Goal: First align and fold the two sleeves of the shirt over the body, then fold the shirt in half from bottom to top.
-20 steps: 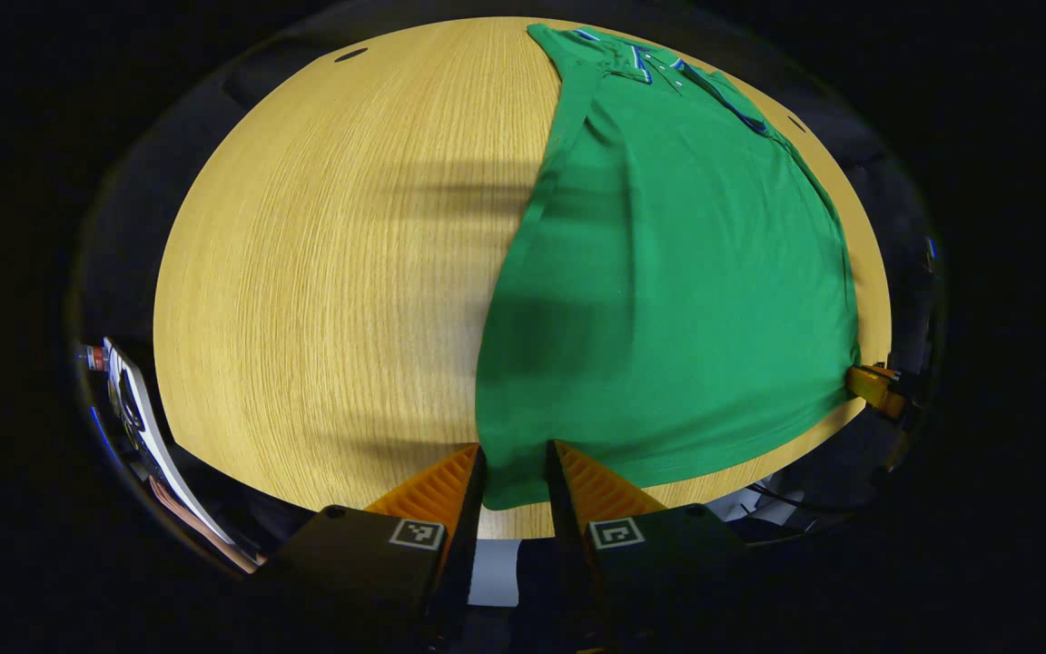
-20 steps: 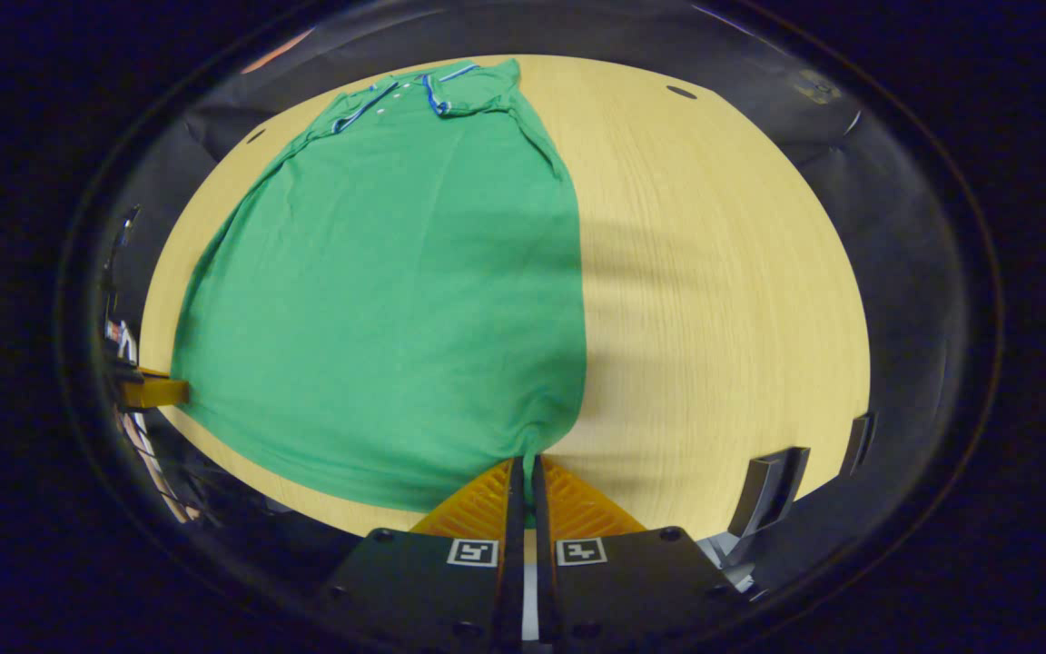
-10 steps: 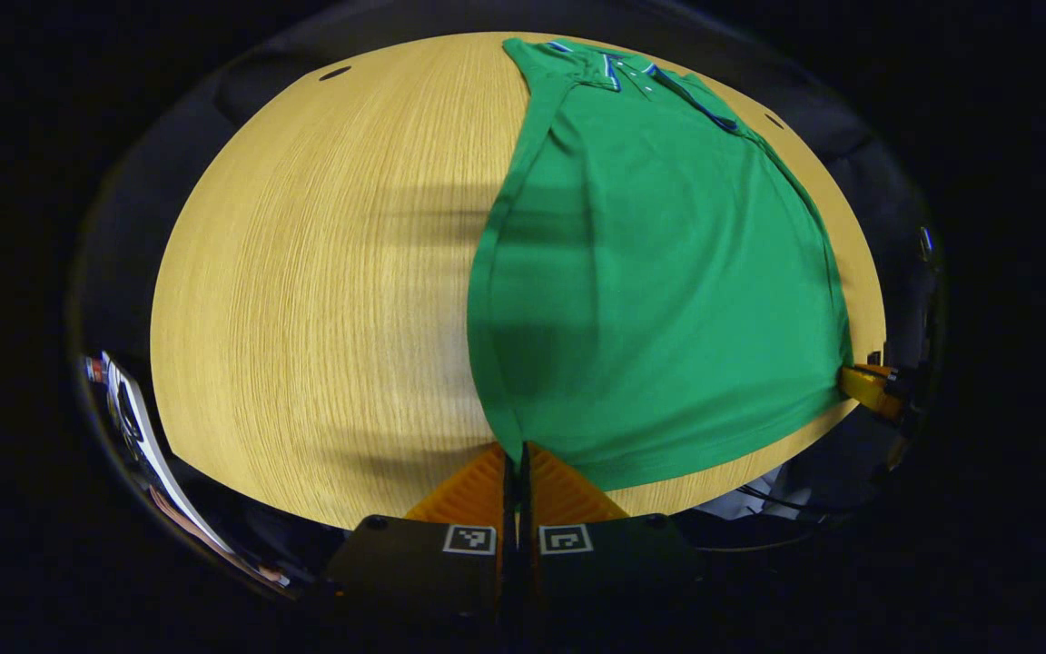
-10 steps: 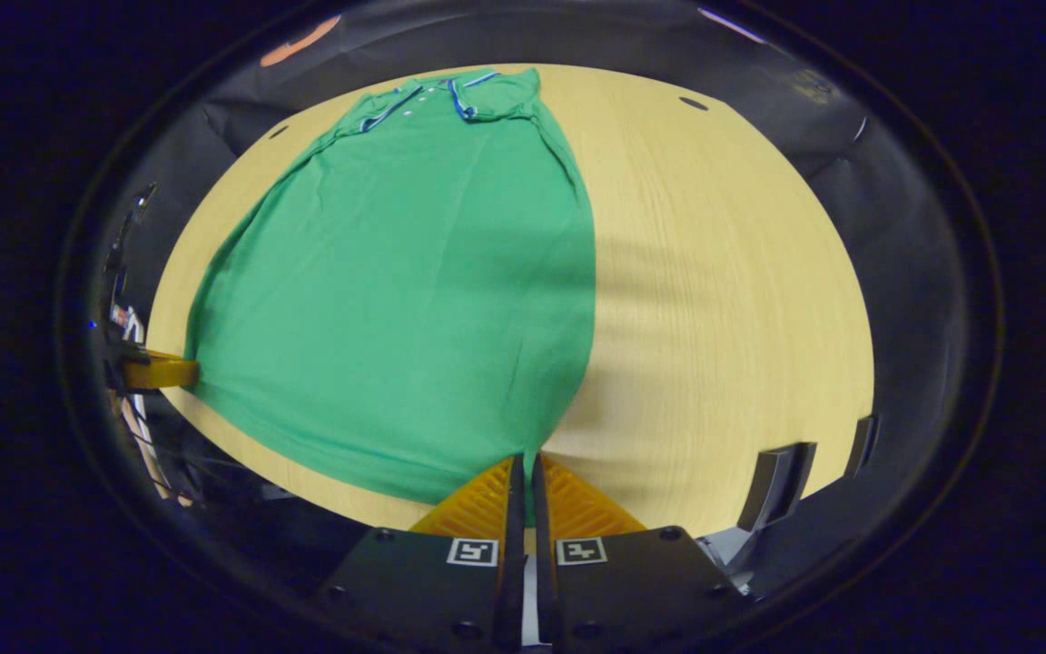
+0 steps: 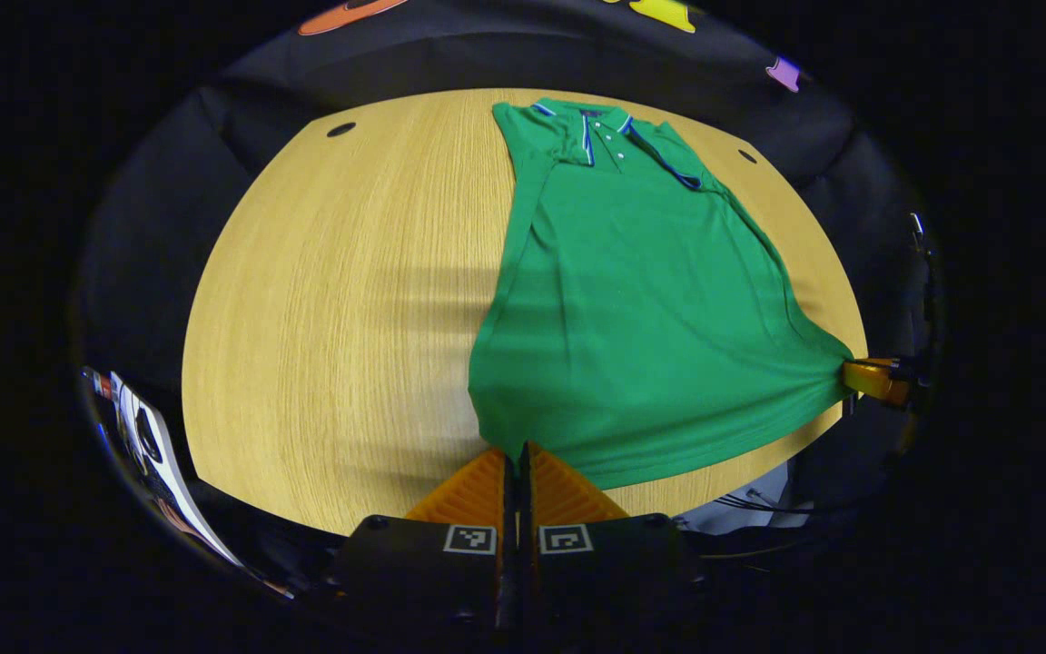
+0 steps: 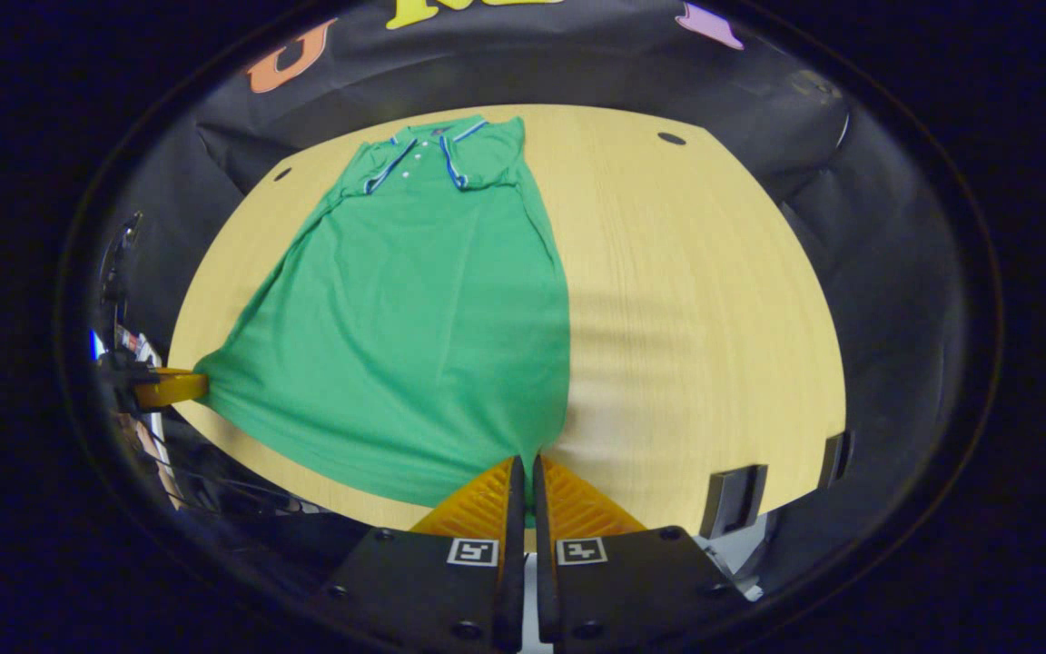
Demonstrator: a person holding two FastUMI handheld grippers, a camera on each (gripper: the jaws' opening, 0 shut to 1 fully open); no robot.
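Left gripper view: left hand-held gripper [image 5: 514, 454] pinches green polo shirt [image 5: 641, 300] hem at 6 o'clock; right hand-held gripper [image 6: 524, 465] clamps the other corner, tensioning it over wooden desk [image 5: 332, 300] for bottom-to-top fold.

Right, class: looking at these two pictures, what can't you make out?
- Folded sleeves: under the green polo shirt, both views.
- Hem corners: pinched inside the left gripper and right gripper.
- Small dark blocks at the wooden table edge: right gripper view, too small to identify.
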